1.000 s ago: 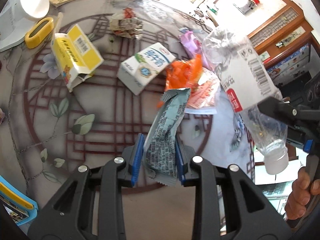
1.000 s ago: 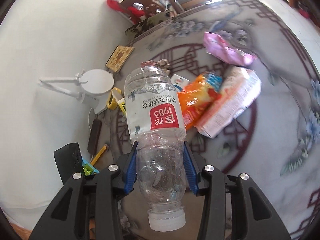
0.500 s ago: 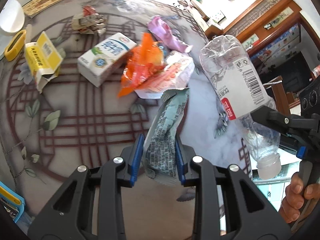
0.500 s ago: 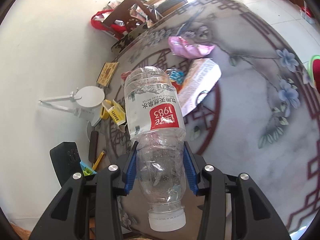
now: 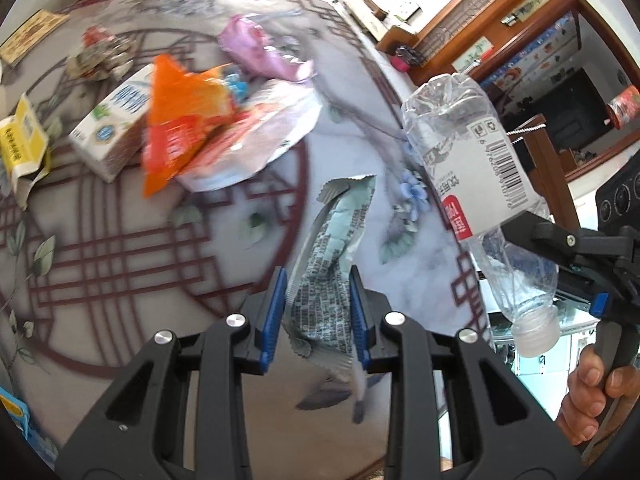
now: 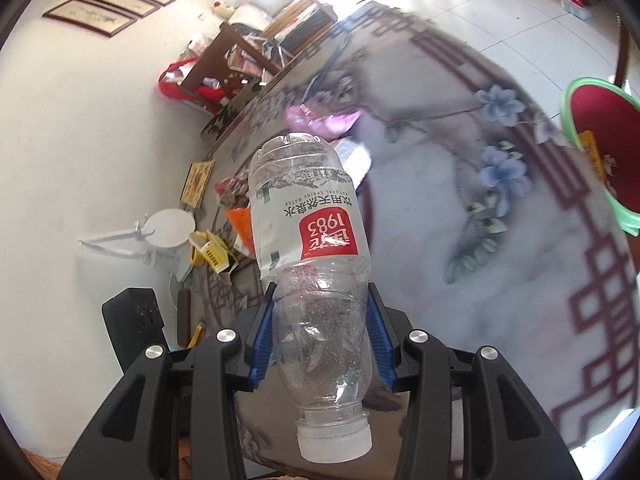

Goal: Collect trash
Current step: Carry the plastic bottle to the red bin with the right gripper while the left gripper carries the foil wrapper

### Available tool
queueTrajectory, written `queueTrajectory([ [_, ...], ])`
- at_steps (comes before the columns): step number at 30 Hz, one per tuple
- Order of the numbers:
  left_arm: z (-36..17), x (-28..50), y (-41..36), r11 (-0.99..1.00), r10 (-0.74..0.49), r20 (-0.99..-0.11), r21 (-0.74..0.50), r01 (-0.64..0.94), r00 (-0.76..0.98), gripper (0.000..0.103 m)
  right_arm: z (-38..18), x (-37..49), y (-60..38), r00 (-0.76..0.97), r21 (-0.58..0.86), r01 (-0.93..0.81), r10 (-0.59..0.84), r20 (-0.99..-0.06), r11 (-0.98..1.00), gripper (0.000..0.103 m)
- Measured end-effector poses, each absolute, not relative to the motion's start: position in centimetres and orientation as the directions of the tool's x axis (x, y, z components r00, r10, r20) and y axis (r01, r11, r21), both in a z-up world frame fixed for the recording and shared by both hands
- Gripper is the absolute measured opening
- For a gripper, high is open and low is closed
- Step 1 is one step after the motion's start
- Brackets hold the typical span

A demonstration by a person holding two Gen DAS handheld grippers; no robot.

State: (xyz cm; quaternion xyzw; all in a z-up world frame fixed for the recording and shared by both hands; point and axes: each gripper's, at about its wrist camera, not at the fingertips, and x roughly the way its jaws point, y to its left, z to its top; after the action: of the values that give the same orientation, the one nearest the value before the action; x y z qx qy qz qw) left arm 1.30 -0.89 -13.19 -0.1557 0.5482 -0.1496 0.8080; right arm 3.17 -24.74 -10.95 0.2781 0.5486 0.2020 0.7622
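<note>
My left gripper (image 5: pixel 318 280) is shut on a grey-green snack wrapper (image 5: pixel 332 256), held above the patterned round table (image 5: pixel 120 280). My right gripper (image 6: pixel 322 300) is shut on an empty clear plastic bottle (image 6: pixel 308 232) with a red label, cap end toward the camera; the same bottle (image 5: pixel 476 168) and gripper show at the right of the left wrist view, with a hand (image 5: pixel 592 392) on the handle. On the table lie an orange bag (image 5: pixel 180 120), a white-red packet (image 5: pixel 256 136), a white milk carton (image 5: pixel 116 124), a pink wrapper (image 5: pixel 256 48) and a yellow carton (image 5: pixel 24 140).
A green-rimmed bin with a red liner (image 6: pixel 600 148) stands past the table's edge at the right of the right wrist view. A white desk lamp (image 6: pixel 160 240) and a black device (image 6: pixel 132 320) sit by the wall. Wooden furniture (image 5: pixel 480 20) stands beyond the table.
Both grippers have swept sideways over the table with their loads, toward its edge. The litter pile slid left in the left view, and the green bin came into the right view.
</note>
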Motion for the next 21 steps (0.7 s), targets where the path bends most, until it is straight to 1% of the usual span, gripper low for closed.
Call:
queueTrajectory([
  [8,-12.2,2.3,-4.9,0.91,-0.41,-0.836,-0.403,0.098,0.366,0.028,-10.5,3.6,-28.4,0.332,0.66,0.004,0.622,-0.709,0.751,0.041],
  [21,-12.5,3.7,-8.8,0.919,-0.389,-0.851,-0.383,0.09,0.354,0.028,-11.5,4.8,-33.4,0.328,0.681,0.039,0.634,-0.7,0.732,0.041],
])
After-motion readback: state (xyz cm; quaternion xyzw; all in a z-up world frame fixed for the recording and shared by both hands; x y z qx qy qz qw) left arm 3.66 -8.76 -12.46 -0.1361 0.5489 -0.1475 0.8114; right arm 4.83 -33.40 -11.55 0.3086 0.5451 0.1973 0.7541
